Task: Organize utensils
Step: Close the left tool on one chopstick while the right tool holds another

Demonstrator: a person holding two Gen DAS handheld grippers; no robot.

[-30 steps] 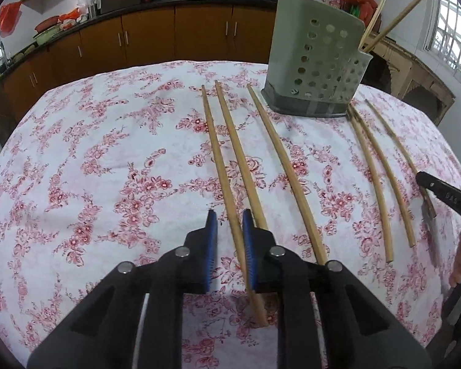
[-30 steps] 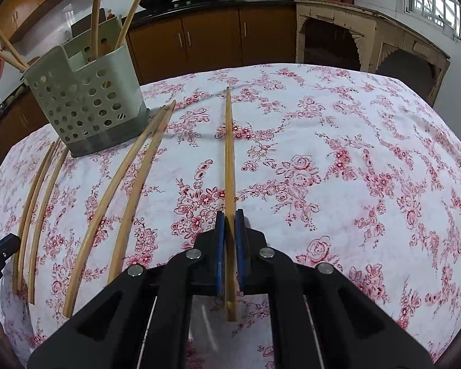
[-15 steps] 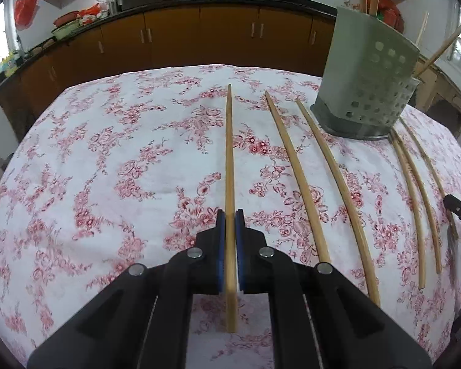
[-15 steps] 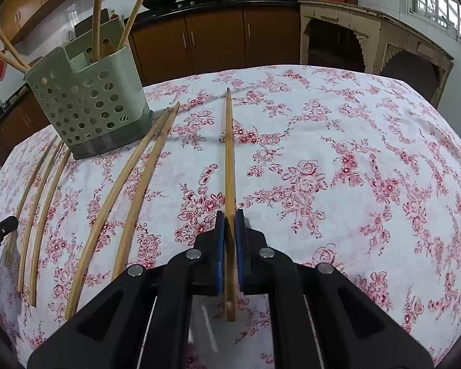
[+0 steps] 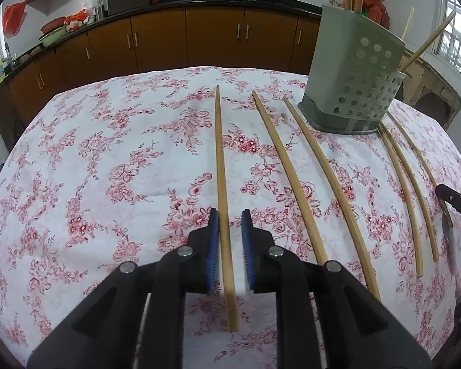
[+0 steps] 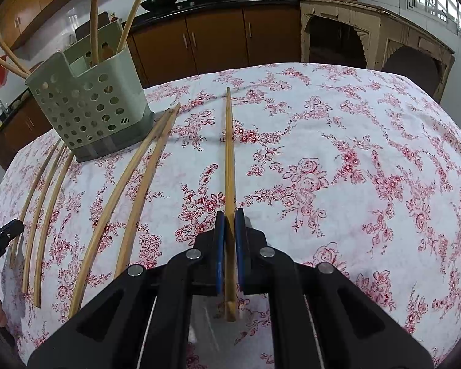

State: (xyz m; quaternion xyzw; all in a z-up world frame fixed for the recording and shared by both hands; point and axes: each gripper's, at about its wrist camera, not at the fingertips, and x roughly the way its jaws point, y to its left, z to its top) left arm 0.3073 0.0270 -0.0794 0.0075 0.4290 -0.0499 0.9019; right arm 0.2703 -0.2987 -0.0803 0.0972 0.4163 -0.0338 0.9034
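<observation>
In the left wrist view my left gripper (image 5: 229, 215) straddles the leftmost wooden chopstick (image 5: 219, 153), which lies flat on the floral tablecloth. Its jaws are opening, and the right pad stands clear of the stick. Two more chopsticks (image 5: 292, 178) lie to its right, and several others (image 5: 405, 190) lie beyond the grey perforated holder (image 5: 353, 77). In the right wrist view my right gripper (image 6: 229, 215) is shut on a chopstick (image 6: 229, 153) resting on the cloth. The holder (image 6: 89, 107), with several chopsticks standing in it, sits at the far left.
The floral tablecloth (image 5: 107, 184) covers the whole table and falls away at its edges. Two loose chopsticks (image 6: 132, 184) and three more (image 6: 43, 200) lie between my right gripper and the holder. Brown kitchen cabinets (image 5: 215, 40) run behind the table.
The left gripper shifted sideways, shut on the leftmost chopstick, and its jaws have now parted again. The right gripper keeps its hold and has stayed put.
</observation>
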